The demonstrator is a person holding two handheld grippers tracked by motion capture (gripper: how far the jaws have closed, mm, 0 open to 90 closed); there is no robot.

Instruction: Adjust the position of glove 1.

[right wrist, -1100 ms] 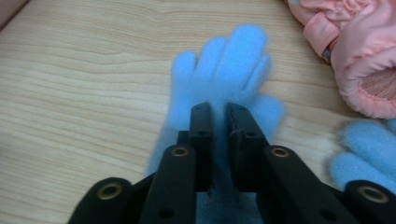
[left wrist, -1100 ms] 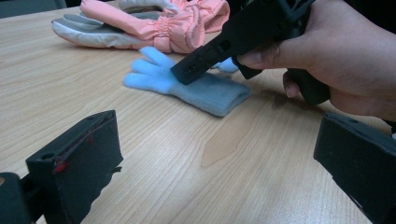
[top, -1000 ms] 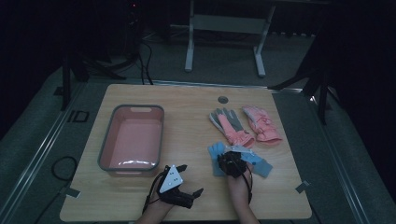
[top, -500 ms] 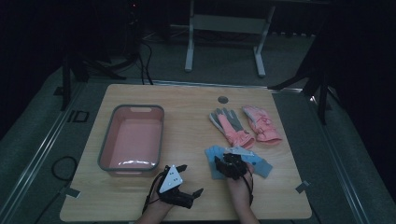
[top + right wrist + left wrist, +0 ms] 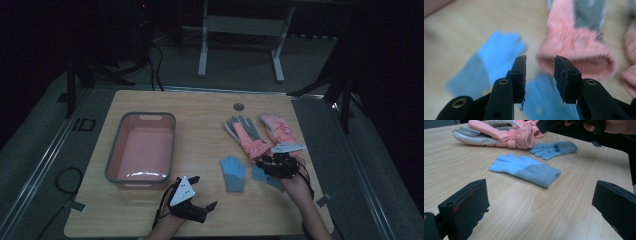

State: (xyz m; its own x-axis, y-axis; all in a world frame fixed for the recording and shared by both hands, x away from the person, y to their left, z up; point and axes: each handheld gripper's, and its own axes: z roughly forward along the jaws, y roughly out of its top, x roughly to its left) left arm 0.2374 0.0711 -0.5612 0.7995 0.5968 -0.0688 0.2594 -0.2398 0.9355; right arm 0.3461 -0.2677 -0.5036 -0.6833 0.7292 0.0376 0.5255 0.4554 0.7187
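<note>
While right claw (image 5: 269, 163) hovers spread over blue glove (image 5: 261, 175), left claw (image 5: 200, 196) spread, apart.

Surface (image 5: 200, 107): light wood grain, pale tan. Bin (image 5: 112, 160): pink inside, grey rim. Near knit glove (image 5: 526, 168): bright light-blue fingers, duller grey-blue cuff. Second knit glove (image 5: 554, 148): grey-blue with two darker blue dots. Ski glove (image 5: 245, 134): pink with grey palm and fingers, ribbed pink cuff. Second ski glove (image 5: 280, 131): pink with a pale grey cuff edge. Left gripper (image 5: 200, 200): black, white three-cornered plate. Right gripper (image 5: 540, 75): black jaws, brass-coloured rivets
</note>
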